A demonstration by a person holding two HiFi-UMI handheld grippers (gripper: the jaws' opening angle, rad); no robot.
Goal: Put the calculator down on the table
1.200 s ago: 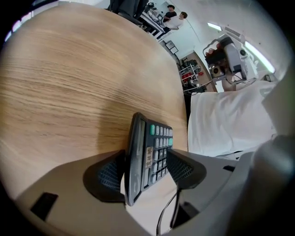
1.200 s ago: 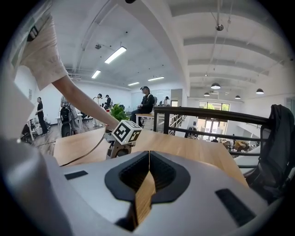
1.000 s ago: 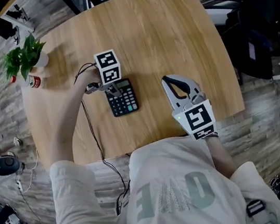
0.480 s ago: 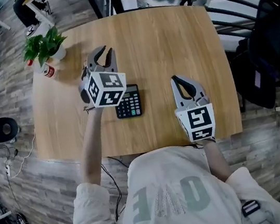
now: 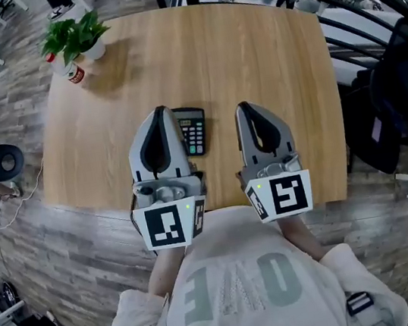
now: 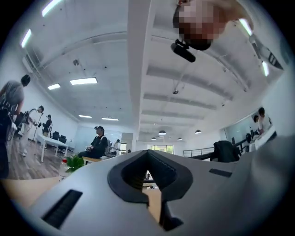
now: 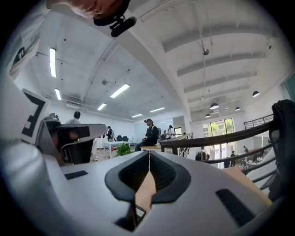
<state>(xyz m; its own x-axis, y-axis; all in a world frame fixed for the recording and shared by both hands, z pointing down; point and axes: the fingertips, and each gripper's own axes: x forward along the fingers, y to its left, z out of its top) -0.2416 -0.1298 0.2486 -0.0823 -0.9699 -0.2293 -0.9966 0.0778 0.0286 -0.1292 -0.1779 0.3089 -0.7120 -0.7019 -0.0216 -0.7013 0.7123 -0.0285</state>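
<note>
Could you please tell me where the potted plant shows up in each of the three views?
Head view: top left, the potted plant stands on the far left corner of the wooden table.
Left gripper view: low at the left, just left of a seated person.
Right gripper view: small, left of centre, left of the same seated person.
Shared landmark: the wooden table, a tan surface in all three.
</note>
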